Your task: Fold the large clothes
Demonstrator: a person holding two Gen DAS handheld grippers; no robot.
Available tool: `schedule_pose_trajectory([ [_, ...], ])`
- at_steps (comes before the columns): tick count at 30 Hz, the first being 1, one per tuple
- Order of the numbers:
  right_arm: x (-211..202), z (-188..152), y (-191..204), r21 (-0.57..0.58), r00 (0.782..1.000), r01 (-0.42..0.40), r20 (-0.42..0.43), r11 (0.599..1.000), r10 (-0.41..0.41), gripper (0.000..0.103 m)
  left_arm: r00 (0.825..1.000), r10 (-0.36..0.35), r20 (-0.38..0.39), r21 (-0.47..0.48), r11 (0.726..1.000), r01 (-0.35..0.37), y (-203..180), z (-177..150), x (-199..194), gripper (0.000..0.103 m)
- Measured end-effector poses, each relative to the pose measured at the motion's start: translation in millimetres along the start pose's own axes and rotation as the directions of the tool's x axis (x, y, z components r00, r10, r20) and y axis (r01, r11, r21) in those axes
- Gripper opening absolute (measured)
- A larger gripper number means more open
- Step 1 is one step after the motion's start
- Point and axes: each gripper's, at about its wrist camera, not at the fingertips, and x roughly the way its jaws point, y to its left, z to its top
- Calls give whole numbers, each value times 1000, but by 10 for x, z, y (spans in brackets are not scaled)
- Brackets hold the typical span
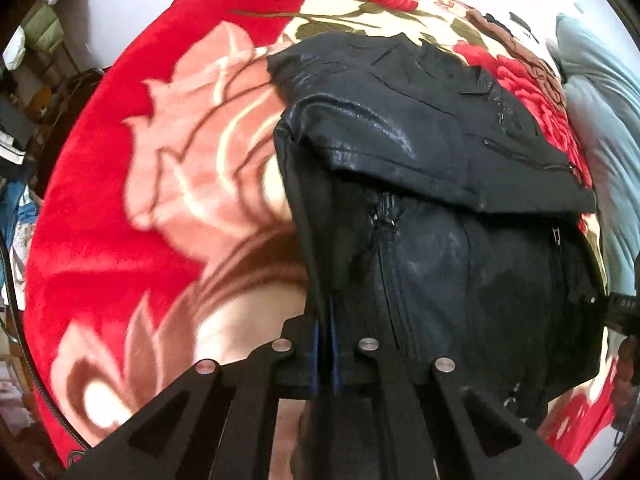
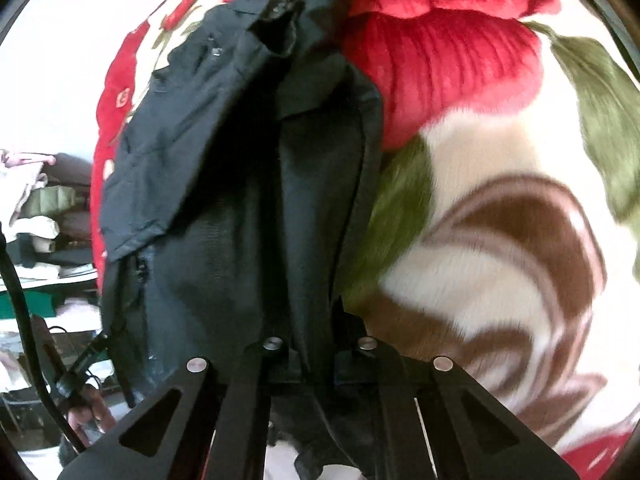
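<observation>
Black linkage bars of the left gripper (image 1: 326,320) fill the bottom of its wrist view, and its two blue-edged fingers (image 1: 318,344) are pressed together on the near left edge of a black, glossy leather-look jacket (image 1: 420,152), pinching that hem between them. This zipped jacket lies on a plush fleece blanket (image 1: 132,184) printed with red roses, green leaves and brown swirls on cream; its upper part is folded down over the lower part, and a zipper (image 1: 386,248) runs down the front beside the fingers. In the other wrist view, the right gripper (image 2: 316,356) is likewise clamped shut on a dark edge of the same jacket, whose matte lining and an open sleeve cuff (image 2: 282,26) face the camera. Pale bluish bedding (image 1: 600,120) lies at the blanket's far right
</observation>
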Motion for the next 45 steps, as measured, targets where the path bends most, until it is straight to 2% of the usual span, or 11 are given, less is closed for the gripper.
schedule_pose_trajectory([
  [8, -179, -878, -197, 79, 998, 25, -54, 997, -21, 5, 997, 51, -65, -2, 999, -51, 152, -788, -208, 1],
  [13, -49, -1162, -421, 128, 993, 63, -112, 990, -49, 5, 986, 154, -62, -5, 988, -155, 97, -770, -233, 7],
  [17, -108, -1029, -420, 136, 986, 136, -113, 981, -121, 32, 983, 185, -2, -4, 983, -185, -41, -610, -309, 11],
  [19, -270, -932, -388, 126, 986, 164, -63, 978, -157, 61, 974, 224, 35, 13, 974, -225, -109, -559, -368, 36],
  [20, -345, -909, -399, 123, 985, 172, -43, 977, -168, 68, 970, 235, 60, 22, 971, -236, -207, -458, -381, 78],
  [21, -463, -856, -384, 122, 985, 173, -6, 977, -174, 68, 969, 233, 85, 18, 972, -236, -247, -464, -428, 103],
  [27, -790, -410, -326, 160, 991, 73, 103, 984, -90, 69, 945, 261, 196, 59, 959, -277, -866, 75, -309, 103],
  [32, -574, 6, -276, 186, 992, -42, 122, 982, 19, 63, 918, 318, 235, 143, 923, -356, -1302, 323, 61, 103],
  [34, -358, 152, -305, 189, 996, -15, 85, 982, -1, 28, 909, 349, 227, 184, 901, -392, -1415, 347, 298, 103],
  [38, -94, 237, -100, 102, 994, 82, 59, 991, -89, 19, 900, 406, 161, 230, 871, -434, -1446, 256, 716, 103],
  [45, 25, 208, -113, 80, 975, 202, 75, 976, -208, 15, 923, 353, 152, 190, 906, -377, -1356, 155, 812, 103],
])
